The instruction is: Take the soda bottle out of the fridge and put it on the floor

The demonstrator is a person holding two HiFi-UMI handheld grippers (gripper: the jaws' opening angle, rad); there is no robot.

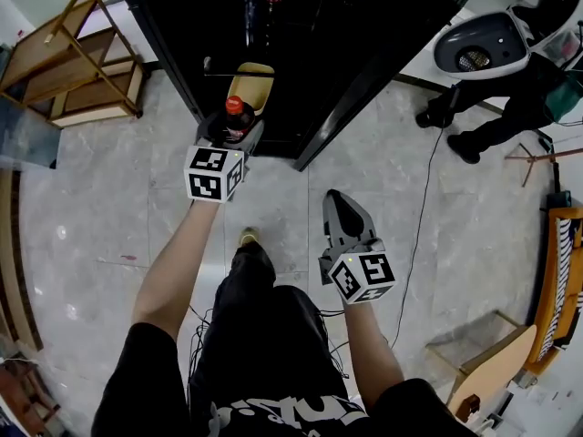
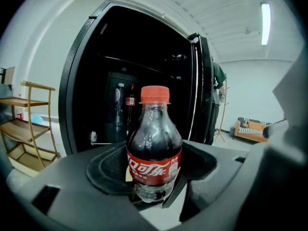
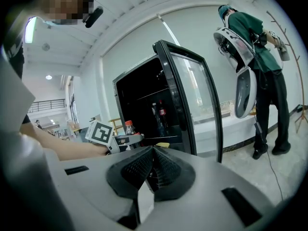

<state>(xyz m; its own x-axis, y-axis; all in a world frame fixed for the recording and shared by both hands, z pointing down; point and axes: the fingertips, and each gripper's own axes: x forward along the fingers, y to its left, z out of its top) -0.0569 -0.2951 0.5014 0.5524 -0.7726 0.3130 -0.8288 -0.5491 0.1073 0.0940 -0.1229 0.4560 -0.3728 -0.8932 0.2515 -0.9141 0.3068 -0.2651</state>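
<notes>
Just in front of the tall black fridge [image 1: 301, 53] with its glass door [image 3: 192, 100] swung open: a small clear plastic soda bottle [image 2: 154, 148] of dark cola, red cap and red label, clamped upright in the left hand-held gripper [image 1: 233, 131]. Jaws set wide around the bottle's lower body, black ribbed pads [image 2: 103, 172] pressed on either side at and below the label. Gripped low and kept vertical, probably so as to land flat on its base without tipping. Clear of the shelves, out over the grey marbled tile floor [image 1: 109, 217] near the fridge's threshold, well above it and not yet lowered. Inside the dark cabinet, further bottles [image 2: 130, 104] standing on a shelf.

Right hand-held gripper [image 1: 336, 203] shut tight, ribbed pads meeting, nothing between them. Held low and off to the side, away from the fridge, likely just to keep out of the way.

Judged from this: removal done, placement left. Next, by the look of it: lower straight down, touch the base to the tile, then release. Worth watching: smooth round plastic, so a possible slip, or a topple if released tilted.
</notes>
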